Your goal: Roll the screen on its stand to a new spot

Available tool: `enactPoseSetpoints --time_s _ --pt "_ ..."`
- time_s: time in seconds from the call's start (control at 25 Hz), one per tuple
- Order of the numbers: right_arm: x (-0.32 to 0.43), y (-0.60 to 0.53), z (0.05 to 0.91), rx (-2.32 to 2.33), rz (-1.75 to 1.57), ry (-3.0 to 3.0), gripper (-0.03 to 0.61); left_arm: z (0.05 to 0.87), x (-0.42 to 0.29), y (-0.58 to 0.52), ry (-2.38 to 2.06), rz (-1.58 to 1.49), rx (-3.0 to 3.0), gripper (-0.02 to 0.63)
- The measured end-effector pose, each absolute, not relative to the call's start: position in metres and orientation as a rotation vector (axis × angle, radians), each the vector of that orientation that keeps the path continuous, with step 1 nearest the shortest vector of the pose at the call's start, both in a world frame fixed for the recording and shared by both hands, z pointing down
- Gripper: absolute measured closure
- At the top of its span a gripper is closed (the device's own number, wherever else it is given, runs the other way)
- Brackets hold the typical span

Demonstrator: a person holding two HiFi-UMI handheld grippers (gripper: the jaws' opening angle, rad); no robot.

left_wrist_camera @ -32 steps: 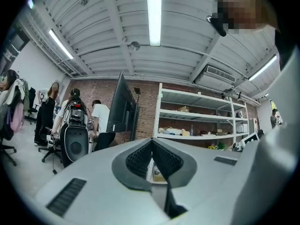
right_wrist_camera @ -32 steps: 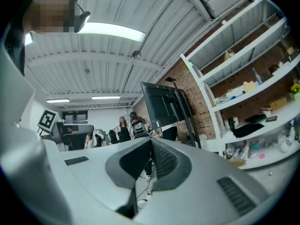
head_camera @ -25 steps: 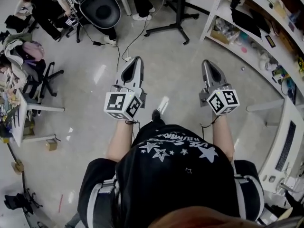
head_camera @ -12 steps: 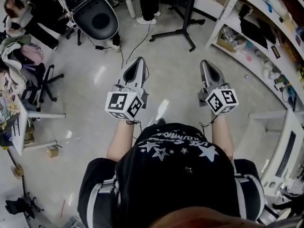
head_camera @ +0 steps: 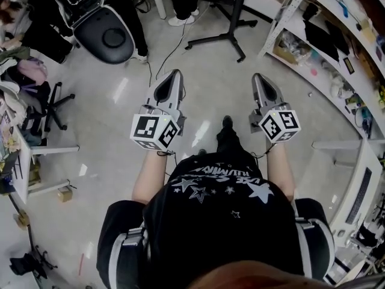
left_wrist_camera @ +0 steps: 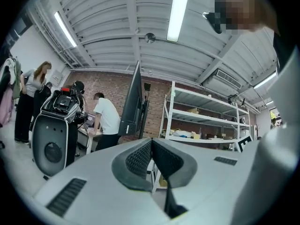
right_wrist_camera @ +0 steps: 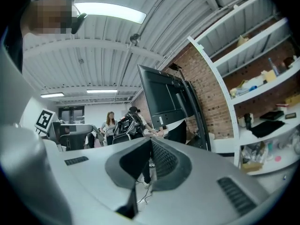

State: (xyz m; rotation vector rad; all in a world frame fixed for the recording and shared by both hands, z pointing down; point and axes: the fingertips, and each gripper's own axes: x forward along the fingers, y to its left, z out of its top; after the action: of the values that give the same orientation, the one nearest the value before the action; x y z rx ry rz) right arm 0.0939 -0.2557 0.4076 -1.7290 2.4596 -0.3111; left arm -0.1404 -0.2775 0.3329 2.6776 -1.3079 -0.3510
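Observation:
The screen [left_wrist_camera: 133,102] is a big dark panel on a black wheeled stand, seen edge-on in the left gripper view and from its back [right_wrist_camera: 164,97] in the right gripper view. In the head view only the stand's black legs [head_camera: 225,35] show on the floor ahead, a stretch beyond both grippers. My left gripper [head_camera: 171,77] and right gripper [head_camera: 263,80] point forward side by side above the floor, both shut with nothing between the jaws. The left gripper's pads [left_wrist_camera: 151,142] meet, and so do the right gripper's [right_wrist_camera: 151,142].
White shelving [head_camera: 325,35] with assorted items runs along the right. A black rounded machine [head_camera: 105,32] stands at the upper left, with people beside it. Cables [head_camera: 162,56] trail across the floor. An office chair [head_camera: 51,104] and a white desk [head_camera: 24,155] sit at the left.
The person has stepped forward; a black shoe now shows between the grippers. The black machine has drifted left in the head view. Both grippers stay shut, held the same way.

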Motion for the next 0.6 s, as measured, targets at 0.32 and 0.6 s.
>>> enactPoseSetpoints --time_s 0.32,0.6 --pt "0.103 -0.341 0.413 -1.625 -0.339 2.497 0.572 0.331 -0.125 -0.338 -1.389 -0.317 2.671 0.603" --pt "0.120 -0.423 0.396 -1.562 -0.280 2.543 0.572 0.319 -0.107 -0.406 -1.447 -0.345 2.662 0.603"
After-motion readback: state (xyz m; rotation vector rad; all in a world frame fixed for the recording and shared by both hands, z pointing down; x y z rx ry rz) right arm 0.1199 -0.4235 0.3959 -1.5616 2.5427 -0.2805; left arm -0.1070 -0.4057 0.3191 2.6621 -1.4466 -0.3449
